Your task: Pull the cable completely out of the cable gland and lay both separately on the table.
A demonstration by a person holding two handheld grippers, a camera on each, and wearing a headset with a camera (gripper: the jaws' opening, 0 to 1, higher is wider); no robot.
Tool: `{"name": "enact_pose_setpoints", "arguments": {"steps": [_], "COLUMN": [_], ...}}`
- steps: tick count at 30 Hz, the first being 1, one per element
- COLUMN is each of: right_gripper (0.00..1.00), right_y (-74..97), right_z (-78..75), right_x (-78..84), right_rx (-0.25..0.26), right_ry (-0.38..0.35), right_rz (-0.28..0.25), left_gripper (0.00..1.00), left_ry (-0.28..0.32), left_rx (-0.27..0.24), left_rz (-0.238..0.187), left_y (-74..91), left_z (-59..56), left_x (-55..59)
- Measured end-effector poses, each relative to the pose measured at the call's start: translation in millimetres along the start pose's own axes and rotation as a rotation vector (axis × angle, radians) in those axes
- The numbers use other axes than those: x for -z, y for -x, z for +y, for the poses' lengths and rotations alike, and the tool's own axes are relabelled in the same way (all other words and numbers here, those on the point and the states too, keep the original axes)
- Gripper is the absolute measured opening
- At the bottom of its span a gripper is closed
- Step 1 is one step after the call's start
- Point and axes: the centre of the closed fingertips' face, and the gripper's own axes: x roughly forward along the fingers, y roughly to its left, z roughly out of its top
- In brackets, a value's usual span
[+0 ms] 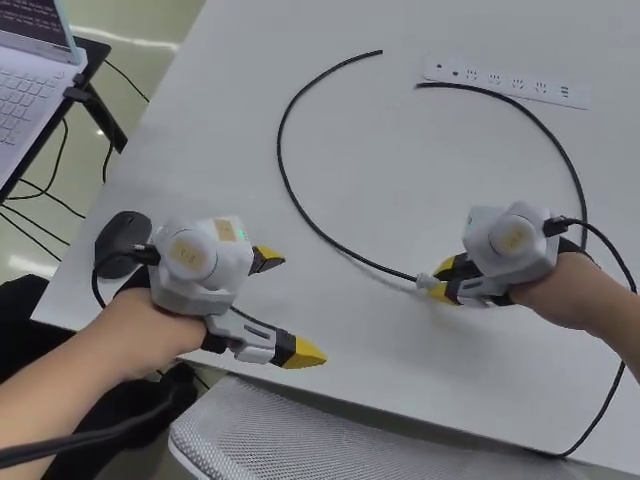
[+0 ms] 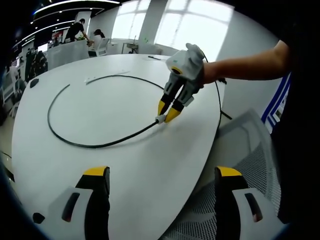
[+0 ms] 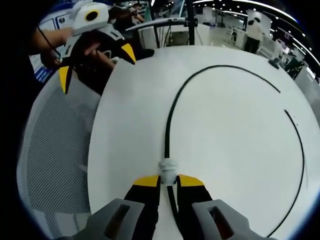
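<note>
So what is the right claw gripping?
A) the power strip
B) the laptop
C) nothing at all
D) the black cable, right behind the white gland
D: in the right gripper view the right claw is closed on the cable, with the gland just past its tips.

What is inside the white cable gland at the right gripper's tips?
The black cable runs through the cable gland: it enters on the far side and reappears between the right gripper's jaws. The gland's body hides the stretch inside it.
</note>
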Motion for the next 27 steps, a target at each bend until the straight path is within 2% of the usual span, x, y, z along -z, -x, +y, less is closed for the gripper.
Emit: {"name": "enact_pose_setpoints", "arguments": {"steps": [3,13,22,27], "right_gripper": [0.07,0.07,0.07,0.07], "right_y": [5.5,25.0,47.7,61.4], "right_z": [2.1,19.9,34.5,37.6], "right_x": [-4.7,-24.4,-45.5,-58.5], "right_rx": [-0.003,-0.024,-0.035,-0.034], "right_ry": [-0.011,-0.002,0.054,0.082], "right_rz": [-0.014,-0.048,-0.046,-0.050], "left_gripper": [0.85,0.85,0.85,0.82], "left_ry": [-0.012,-0.052,-0.089,-0.104], "left_rx": [0.009,0.037,0.071,0.087], "left_rz": [-0.026,-0.048,-0.068,-0.131], "left_y": [-1.2,-9.5,-20.4,-19.3], "left_z": [-2.3,-12.2,-24.2,-30.7], "left_x": [-8.6,-34.7,-47.0,-64.4]}}
